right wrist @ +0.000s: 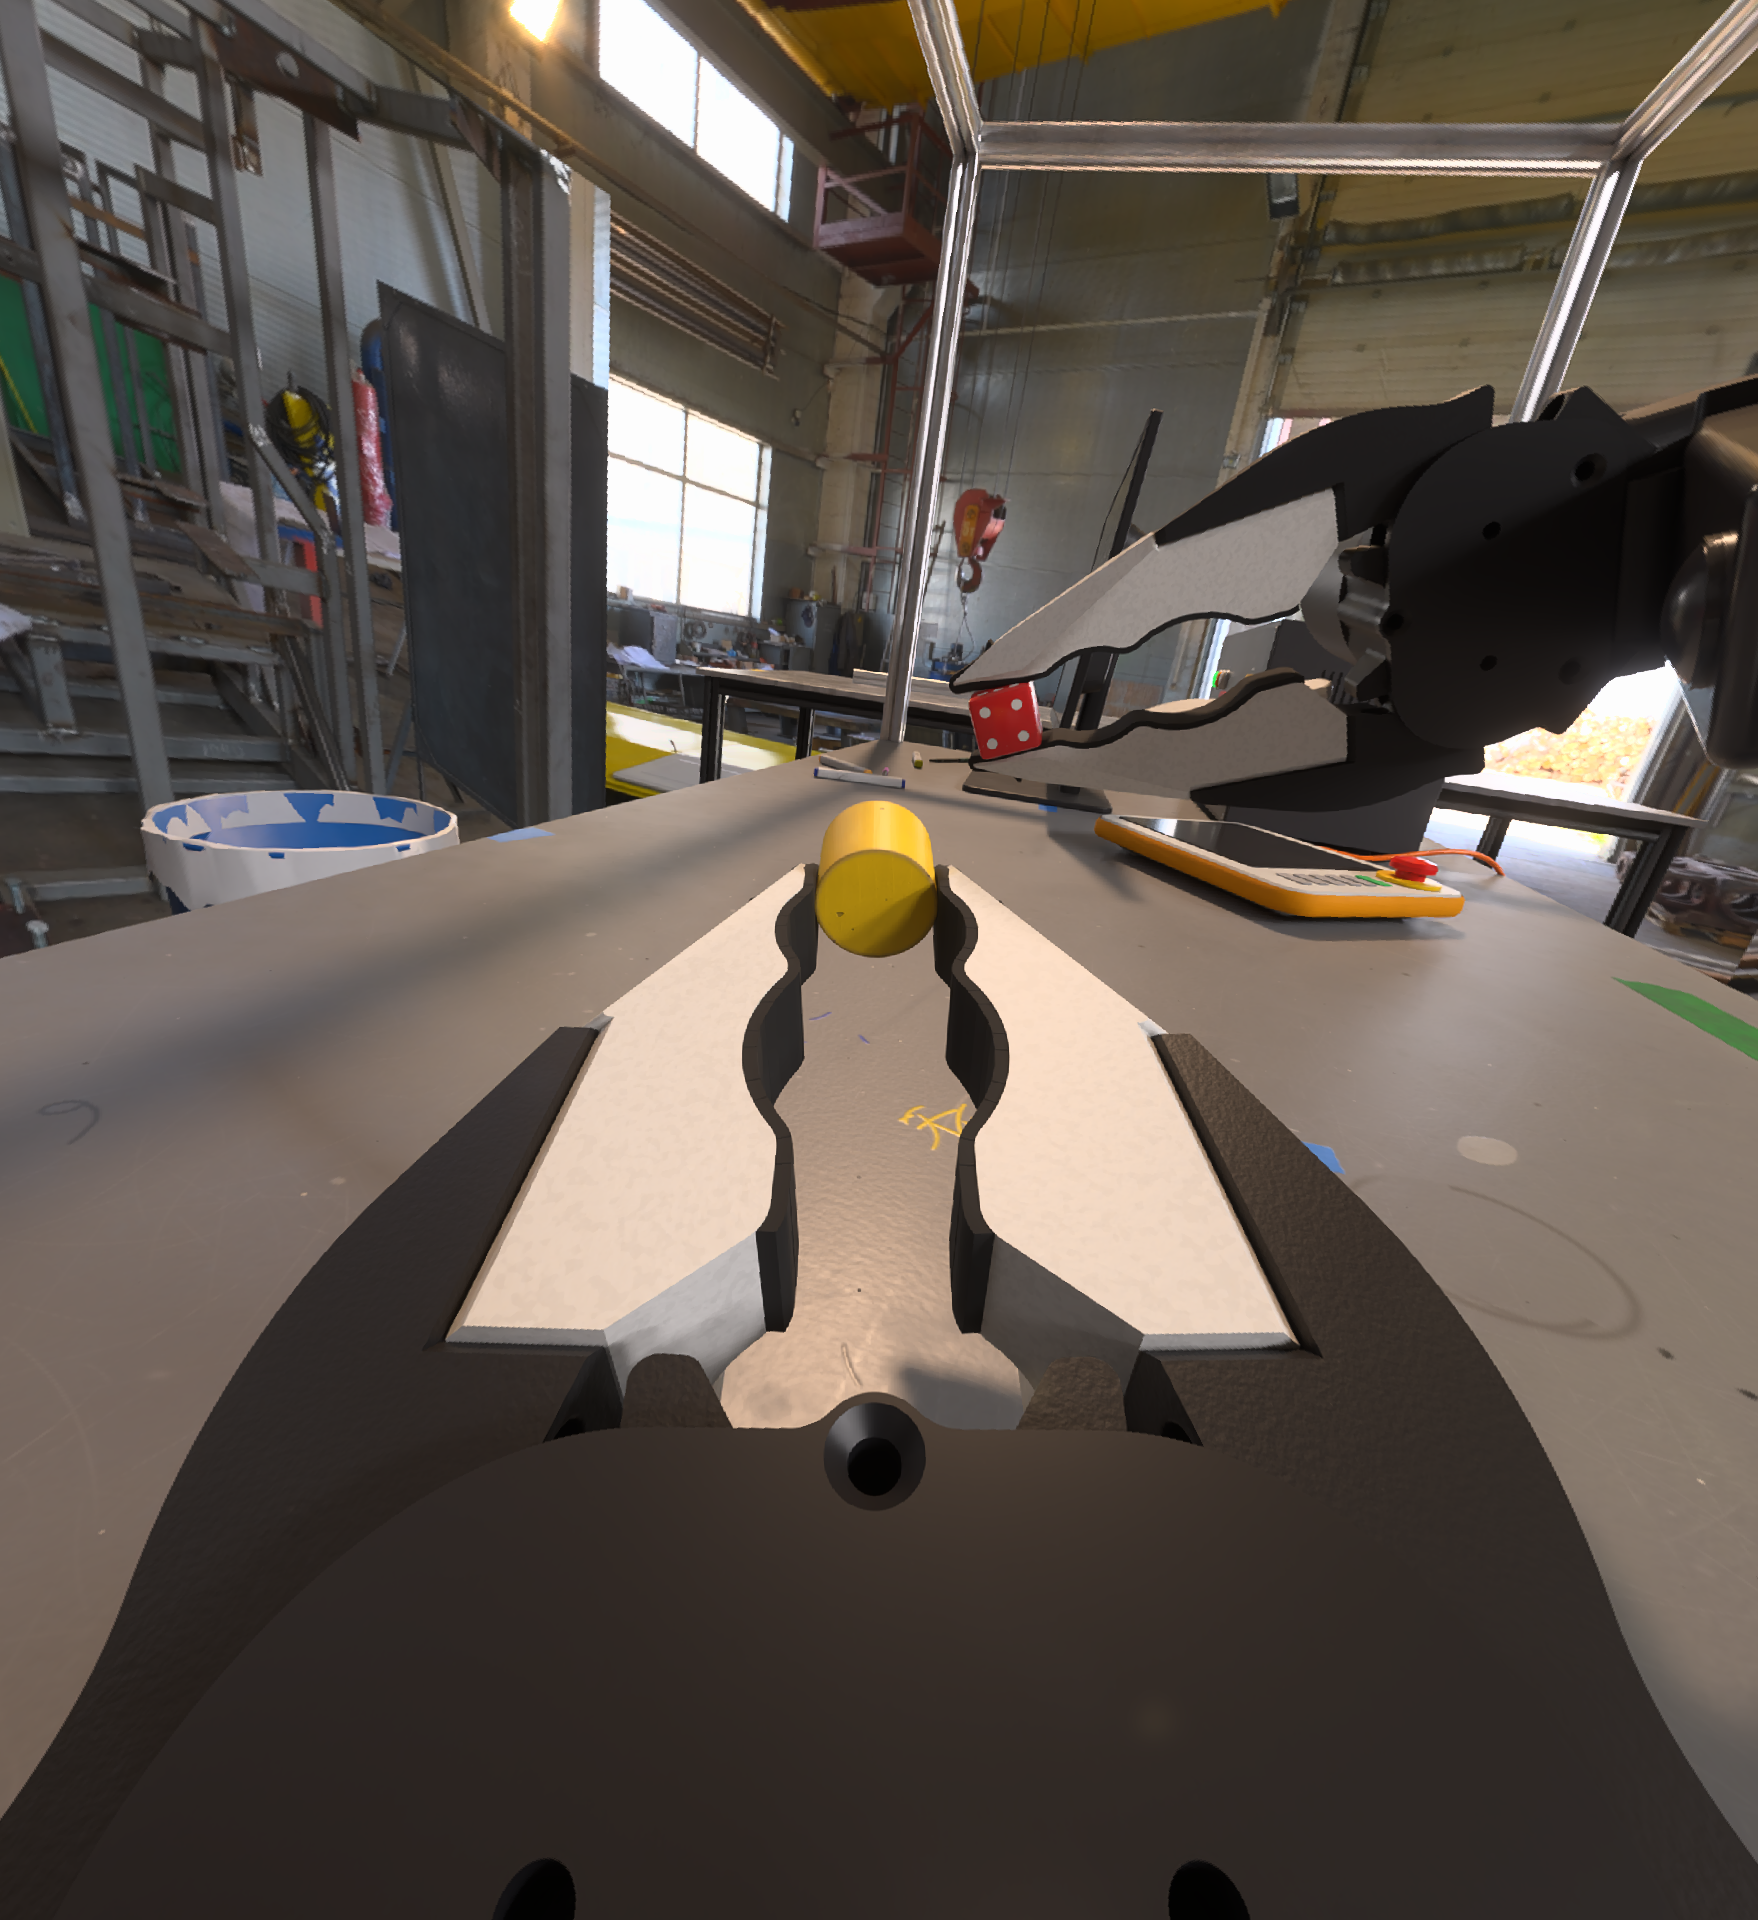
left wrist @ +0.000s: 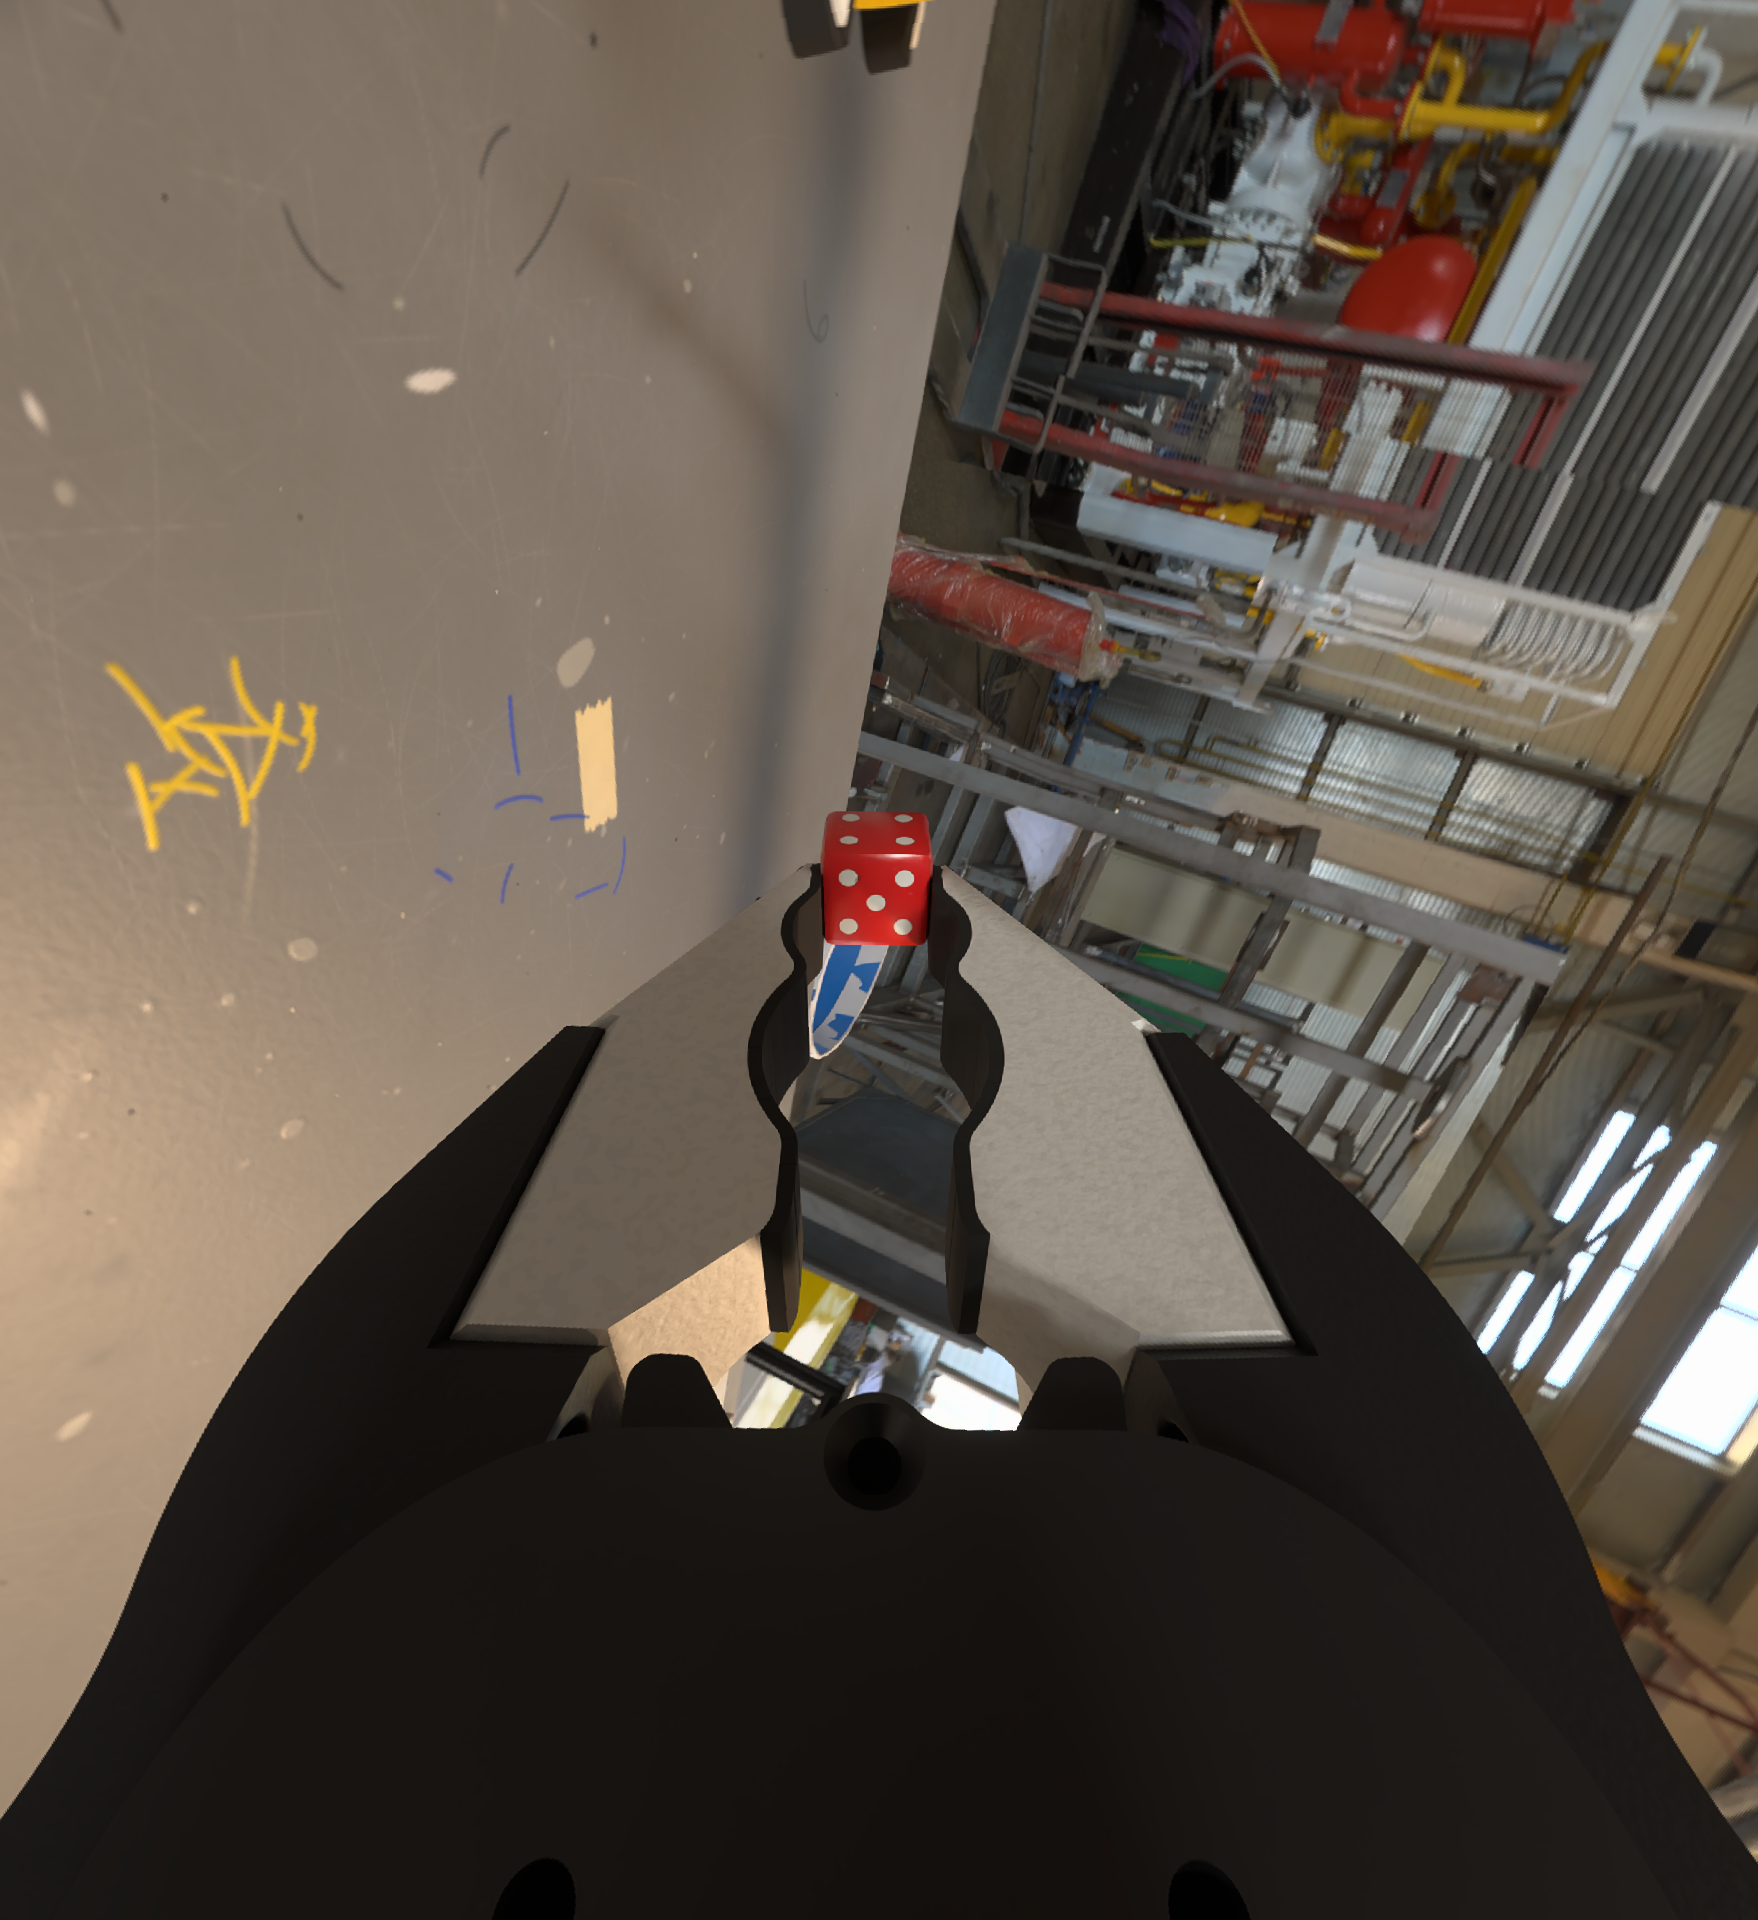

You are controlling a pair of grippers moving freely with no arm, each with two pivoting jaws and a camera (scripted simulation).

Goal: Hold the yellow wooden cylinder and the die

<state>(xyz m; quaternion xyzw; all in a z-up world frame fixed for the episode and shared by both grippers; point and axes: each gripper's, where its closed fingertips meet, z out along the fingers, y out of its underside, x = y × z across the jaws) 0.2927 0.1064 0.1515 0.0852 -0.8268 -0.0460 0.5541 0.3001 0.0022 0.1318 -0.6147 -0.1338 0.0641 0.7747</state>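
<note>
- Two claws: the left claw (left wrist: pixel 876 894) pinches the one red die (left wrist: pixel 876 879) at its tips; the right claw (right wrist: pixel 876 904) pinches the one yellow wooden cylinder (right wrist: pixel 875 891) at its tips, flat end facing the camera.
- In the right wrist view the left claw (right wrist: pixel 1005 717) shows farther off at the right, turned on its side, with the die (right wrist: pixel 1005 719) held clear above the tabletop (right wrist: pixel 231 1091).
- The die is a glossy, round-edged cube with pale pips; the cylinder is short and matte.
- Each claw has two black fingers with wavy inner edges and pale, grainy outer faces.
- One white bowl with a blue pattern (right wrist: pixel 298 836) sits at the tabletop's left edge; one flat orange-edged handheld controller (right wrist: pixel 1280 868) with a red button lies to the right.
- The tabletop is grey and scuffed, with yellow scribbles (left wrist: pixel 215 753), blue pen strokes, a strip of beige tape (left wrist: pixel 595 764) and a green tape stripe (right wrist: pixel 1737 1039).
- Around it stands an industrial hall with steel frames, tall windows and red and yellow machinery.
</note>
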